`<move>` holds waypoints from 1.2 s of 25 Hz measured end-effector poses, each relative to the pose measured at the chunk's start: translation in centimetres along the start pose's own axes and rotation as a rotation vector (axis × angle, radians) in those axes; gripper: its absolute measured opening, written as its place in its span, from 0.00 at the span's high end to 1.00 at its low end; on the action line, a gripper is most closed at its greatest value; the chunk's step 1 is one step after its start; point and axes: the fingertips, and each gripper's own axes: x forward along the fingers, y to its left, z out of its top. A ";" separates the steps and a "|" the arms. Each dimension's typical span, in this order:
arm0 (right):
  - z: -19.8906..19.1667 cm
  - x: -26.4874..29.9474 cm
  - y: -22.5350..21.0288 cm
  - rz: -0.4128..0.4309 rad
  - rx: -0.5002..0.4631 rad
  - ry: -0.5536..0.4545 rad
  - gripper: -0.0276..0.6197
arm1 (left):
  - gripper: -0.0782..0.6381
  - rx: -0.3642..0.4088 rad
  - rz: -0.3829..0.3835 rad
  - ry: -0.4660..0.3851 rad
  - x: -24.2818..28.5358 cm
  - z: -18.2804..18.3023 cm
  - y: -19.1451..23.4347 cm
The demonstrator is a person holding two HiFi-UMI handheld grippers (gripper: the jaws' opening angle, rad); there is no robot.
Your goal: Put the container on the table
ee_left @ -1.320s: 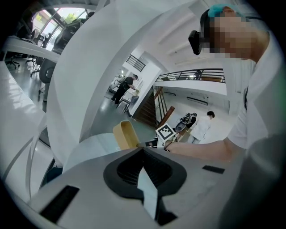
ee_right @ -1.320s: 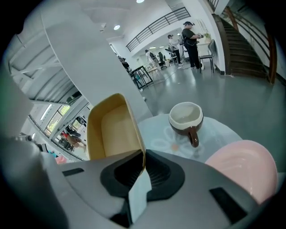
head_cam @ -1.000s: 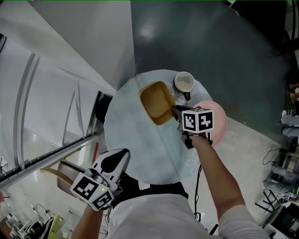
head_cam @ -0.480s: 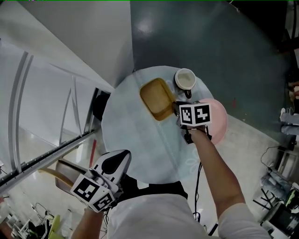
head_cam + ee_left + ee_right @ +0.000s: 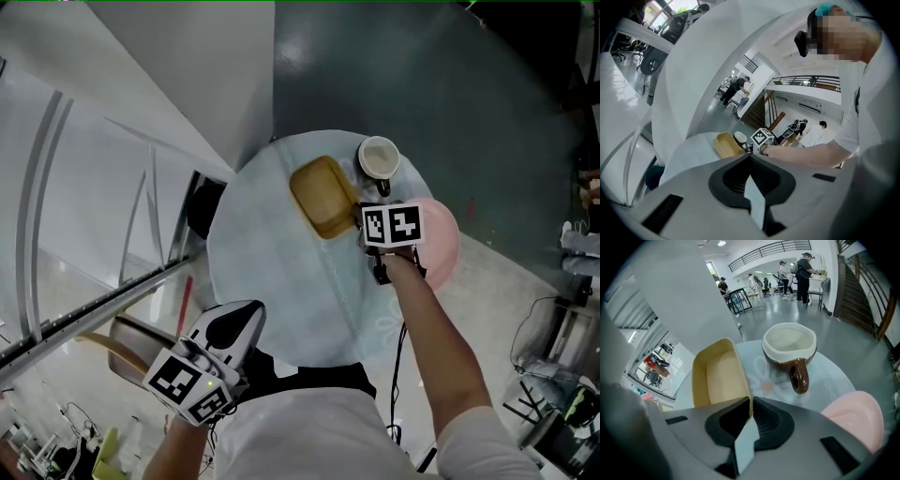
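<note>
The right gripper [image 5: 750, 405] pinches the near wall of the yellow container [image 5: 717, 380], which sits far on the round table [image 5: 272, 272], just left of the mug [image 5: 379, 157]. The left gripper [image 5: 751, 161], jaws together, hangs near.

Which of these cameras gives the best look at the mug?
The right gripper view: the mug is close and large, with its cream inside and brown handle plain to see. The head view shows the mug small, from above; the left gripper view shows the mug tiny and far off.
</note>
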 end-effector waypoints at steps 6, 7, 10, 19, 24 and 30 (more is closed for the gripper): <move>0.3 -0.4 0.3 -0.013 0.001 -0.002 0.90 | 0.86 -0.002 -0.005 -0.010 -0.5 0.2 -0.3; 0.3 -0.3 0.4 -0.013 0.002 -0.002 0.90 | 0.86 -0.002 -0.005 -0.011 -0.6 0.1 -0.2; 0.1 0.0 0.6 -0.017 0.009 -0.005 0.90 | 0.86 -0.003 -0.003 -0.015 -1.1 0.0 0.3; 0.3 -1.6 0.7 -0.026 0.063 -0.080 0.83 | 0.86 0.022 -0.013 -0.019 -2.6 -0.1 -0.1; 0.6 -3.7 1.3 -0.020 0.079 -0.132 0.81 | 0.86 0.044 -0.030 -0.019 -2.9 0.3 -0.7; 1.0 -6.9 2.7 0.009 0.083 -0.203 0.81 | 0.86 0.093 -0.052 -0.031 -3.9 1.6 -1.7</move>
